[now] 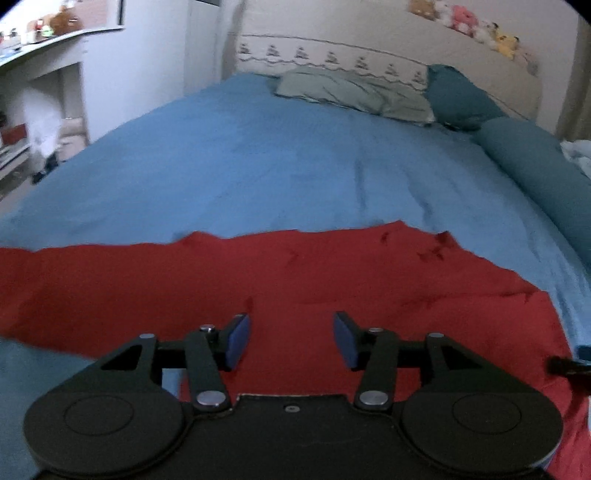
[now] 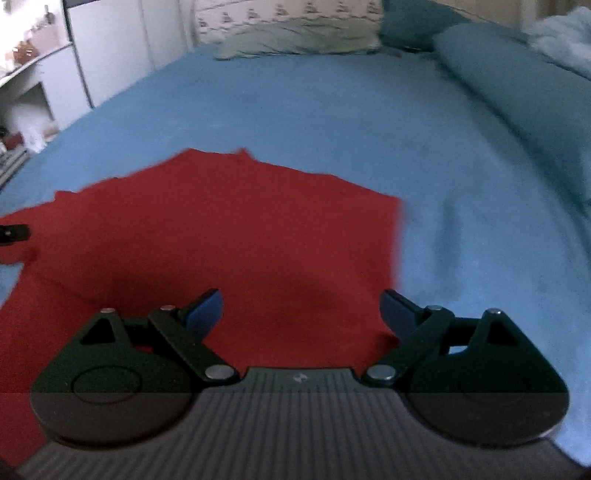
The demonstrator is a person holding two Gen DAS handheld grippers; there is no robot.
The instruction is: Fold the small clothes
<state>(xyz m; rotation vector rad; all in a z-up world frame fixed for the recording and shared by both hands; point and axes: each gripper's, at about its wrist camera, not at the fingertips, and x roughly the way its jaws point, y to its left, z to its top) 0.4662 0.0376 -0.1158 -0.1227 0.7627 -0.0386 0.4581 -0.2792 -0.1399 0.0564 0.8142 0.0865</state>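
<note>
A red garment [image 1: 258,280] lies spread flat on the blue bedsheet [image 1: 258,158]. It also shows in the right wrist view [image 2: 229,229], with its right edge near my right finger. My left gripper [image 1: 291,338] is open and empty, just above the near part of the red cloth. My right gripper [image 2: 301,314] is open wide and empty, above the cloth's near right corner. The tip of the other gripper shows at the right edge of the left wrist view [image 1: 569,365] and at the left edge of the right wrist view [image 2: 13,233].
A grey-green pillow [image 1: 354,92], a dark teal pillow [image 1: 458,96] and a teal bolster [image 1: 539,173] lie at the head and right side of the bed. Plush toys [image 1: 465,18] sit on the headboard. White shelves [image 1: 40,92] stand at the left.
</note>
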